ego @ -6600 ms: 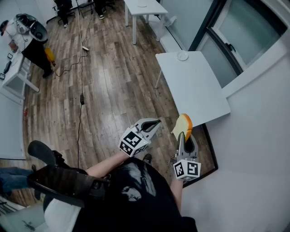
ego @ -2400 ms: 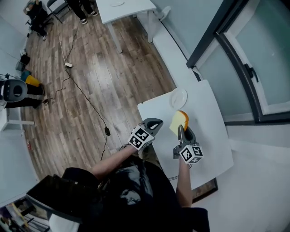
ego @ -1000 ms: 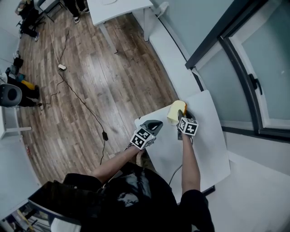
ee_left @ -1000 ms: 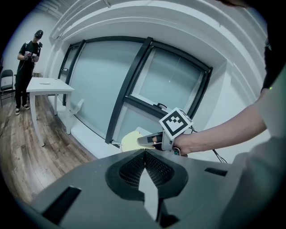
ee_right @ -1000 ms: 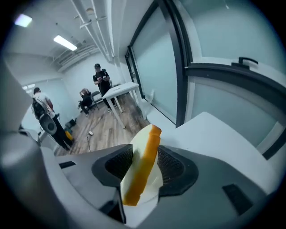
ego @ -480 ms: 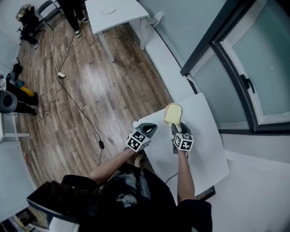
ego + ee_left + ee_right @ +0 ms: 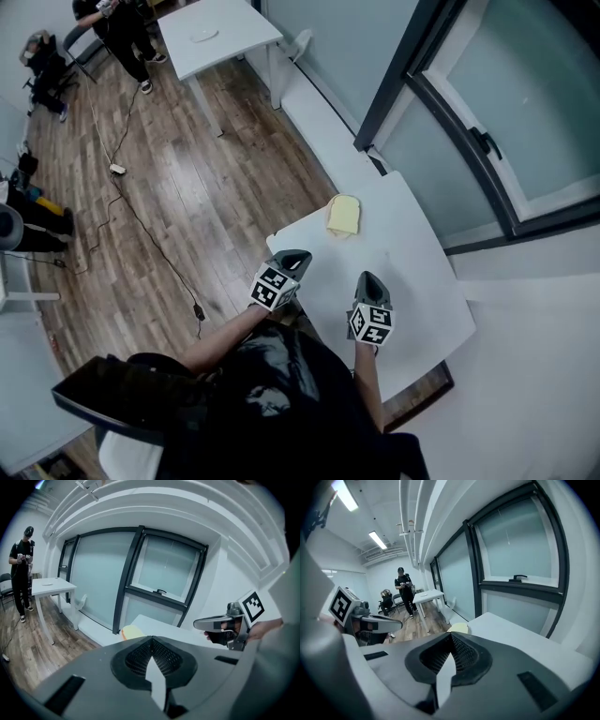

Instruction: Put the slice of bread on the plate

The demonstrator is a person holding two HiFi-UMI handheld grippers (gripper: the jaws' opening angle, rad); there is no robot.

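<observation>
The yellow slice of bread (image 7: 343,215) lies flat at the far left corner of the white table (image 7: 412,253). The white plate beneath it hardly stands out from the tabletop. My right gripper (image 7: 367,277) hovers over the table's near part, well back from the bread, shut and empty. My left gripper (image 7: 299,254) is at the table's left edge, also shut with nothing in it. The bread (image 7: 132,632) peeks over the shut jaws in the left gripper view. In the right gripper view the bread (image 7: 458,627) shows the same way.
A dark-framed window wall runs along the table's far side. A second white table (image 7: 217,36) stands farther off on the wooden floor, a person (image 7: 117,23) beside it. A cable (image 7: 131,202) trails over the floor at left.
The right gripper has let go of the bread at the table's far corner, pulled back toward the person and shut. The left gripper has drawn back a little too.
</observation>
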